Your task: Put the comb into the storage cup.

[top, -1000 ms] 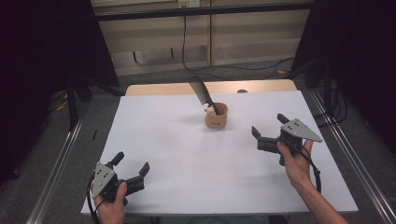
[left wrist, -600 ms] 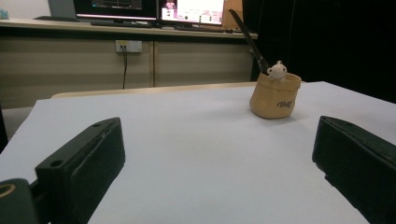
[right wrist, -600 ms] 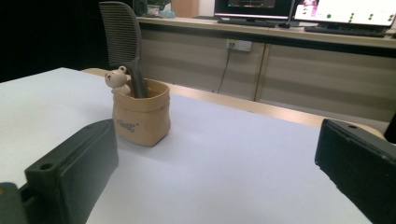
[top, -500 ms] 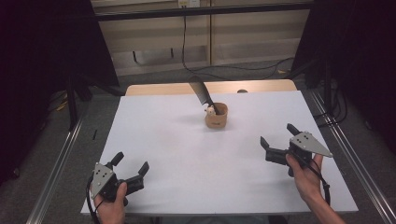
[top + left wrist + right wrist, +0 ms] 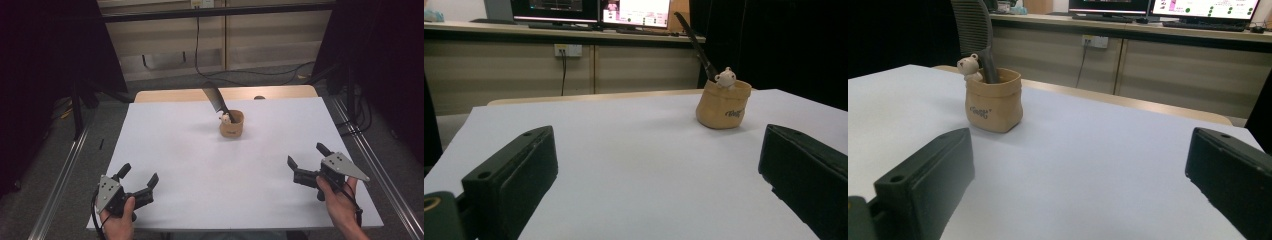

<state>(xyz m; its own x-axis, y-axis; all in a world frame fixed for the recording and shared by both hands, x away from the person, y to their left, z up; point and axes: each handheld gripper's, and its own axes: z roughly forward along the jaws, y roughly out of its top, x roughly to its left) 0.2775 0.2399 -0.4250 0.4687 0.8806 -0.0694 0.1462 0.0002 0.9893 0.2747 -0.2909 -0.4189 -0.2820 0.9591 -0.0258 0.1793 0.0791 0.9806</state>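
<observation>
Both hand-held grippers sit released: left one [image 5: 136, 181] at the desk's [image 5: 200, 165] near corner, right one [image 5: 306, 162] pulled back and lower than a second ago. Pouch [image 5: 231, 124] with knife [image 5: 216, 100] stands untouched mid-desk, well apart. Looks like retreat, job done.

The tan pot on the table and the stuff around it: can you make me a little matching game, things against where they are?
Things:
1. tan pot
2. dark tool
3. left gripper
4. right gripper

Places:
A. near right edge of the white table, jaws apart
B. toward the table's far side
C. near left corner, jaws apart
D. standing tilted in the pot

Pairs: 1-B, 2-D, 3-C, 4-A
</observation>
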